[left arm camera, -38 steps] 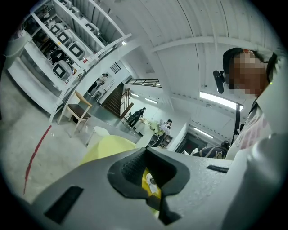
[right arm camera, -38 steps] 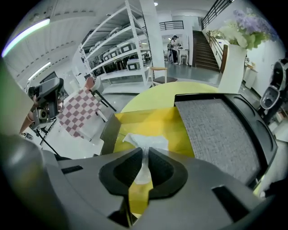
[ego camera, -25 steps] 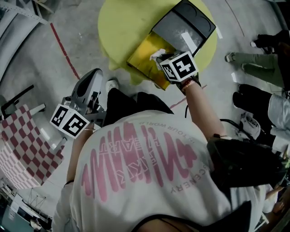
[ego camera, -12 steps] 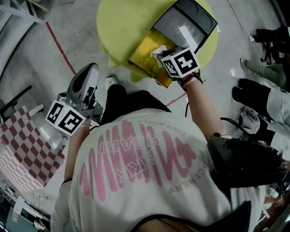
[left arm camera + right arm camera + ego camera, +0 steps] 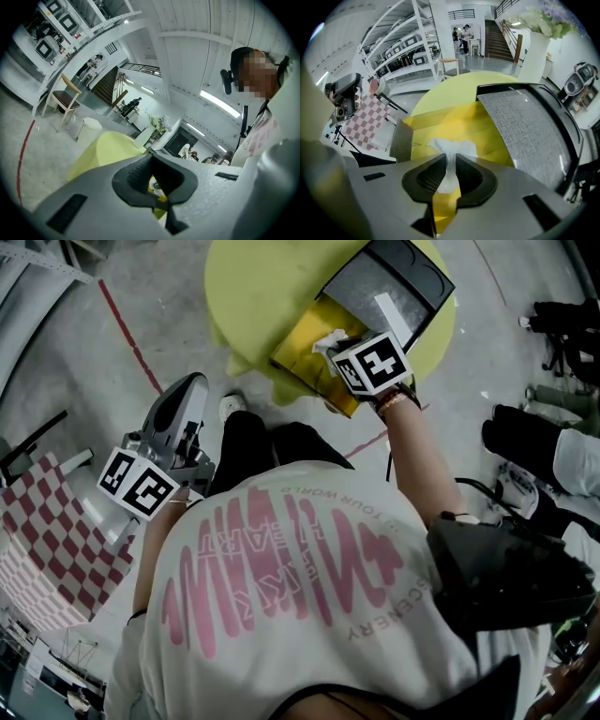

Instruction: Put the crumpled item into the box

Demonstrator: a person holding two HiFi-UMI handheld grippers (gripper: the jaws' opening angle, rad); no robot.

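Note:
A crumpled white tissue (image 5: 451, 152) hangs between the pads of my right gripper (image 5: 450, 176), just over the yellow inside of the open box (image 5: 454, 124). The pads still touch the tissue while the jaws are opening. In the head view the right gripper (image 5: 342, 348) is at the box's (image 5: 302, 354) near right corner, with the tissue (image 5: 328, 341) poking out beyond its marker cube. The box's grey-lined lid (image 5: 386, 287) lies folded back. My left gripper (image 5: 186, 395) is held low at the left, away from the table, jaws a narrow gap apart with nothing between them (image 5: 153, 180).
The box stands on a round yellow-green table (image 5: 258, 296). A pink-and-white checked seat (image 5: 37, 540) is at the left. A red line (image 5: 127, 329) crosses the grey floor. Other people's legs and shoes (image 5: 553, 446) are at the right.
The right gripper has shifted slightly farther over the box with the tissue. The left gripper has barely moved.

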